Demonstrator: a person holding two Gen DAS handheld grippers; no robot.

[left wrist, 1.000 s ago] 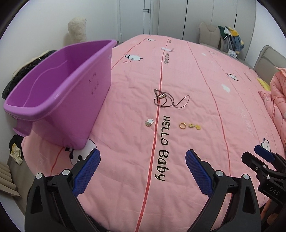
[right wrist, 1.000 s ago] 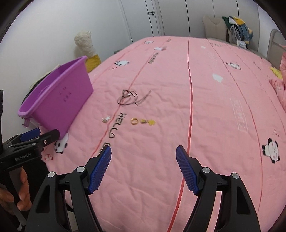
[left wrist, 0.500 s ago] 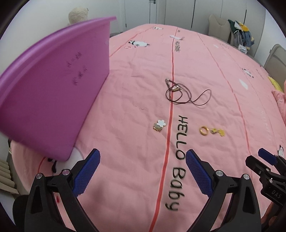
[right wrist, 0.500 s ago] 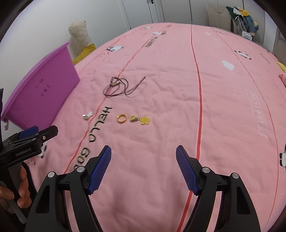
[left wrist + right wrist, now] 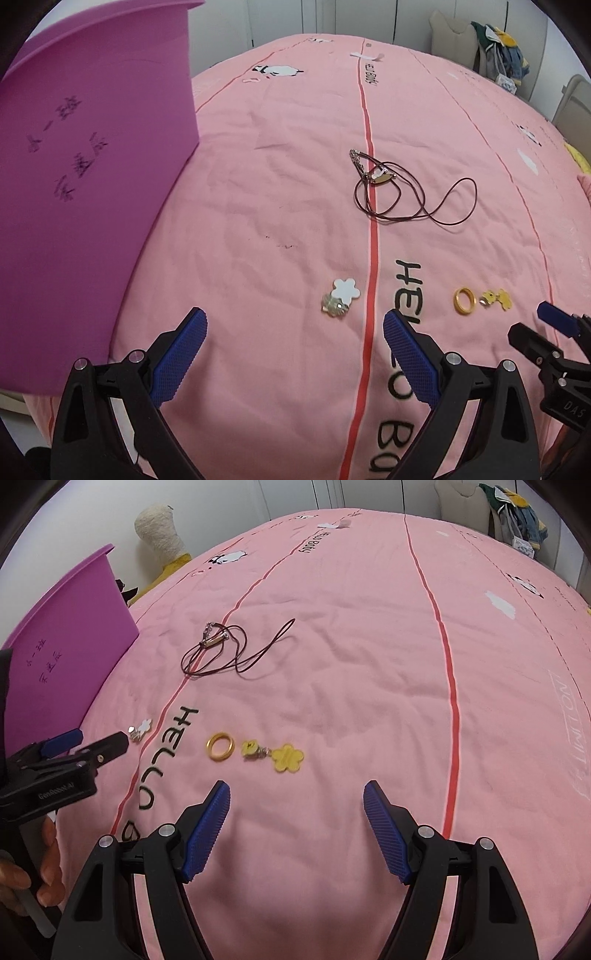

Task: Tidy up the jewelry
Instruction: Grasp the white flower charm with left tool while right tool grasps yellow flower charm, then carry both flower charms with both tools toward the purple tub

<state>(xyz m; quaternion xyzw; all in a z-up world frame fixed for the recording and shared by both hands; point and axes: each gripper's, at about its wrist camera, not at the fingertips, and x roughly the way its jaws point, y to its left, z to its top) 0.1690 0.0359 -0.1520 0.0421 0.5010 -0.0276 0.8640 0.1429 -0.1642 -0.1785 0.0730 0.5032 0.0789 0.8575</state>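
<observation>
left tongs (image 5: pixel 293 341) spread, nearer white flower charm (image 5: pixel 345 290) | right tongs (image 5: pixel 297 810) spread, nearer gold ring (image 5: pixel 220 746)

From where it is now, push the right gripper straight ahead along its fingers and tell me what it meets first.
Probably the yellow flower charm, lying almost dead ahead of the open right gripper. The gold ring sits left of that line. Height above the pink bedspread is unclear.

The purple bin (image 5: pixel 92 155) is cut off by the left wrist picture's left edge, its inside hidden, and the handwriting on its wall is too blurred to read. Right of it, the left gripper's (image 5: pixel 88 746) fingers partly cover the white flower charm (image 5: pixel 142 728).
</observation>
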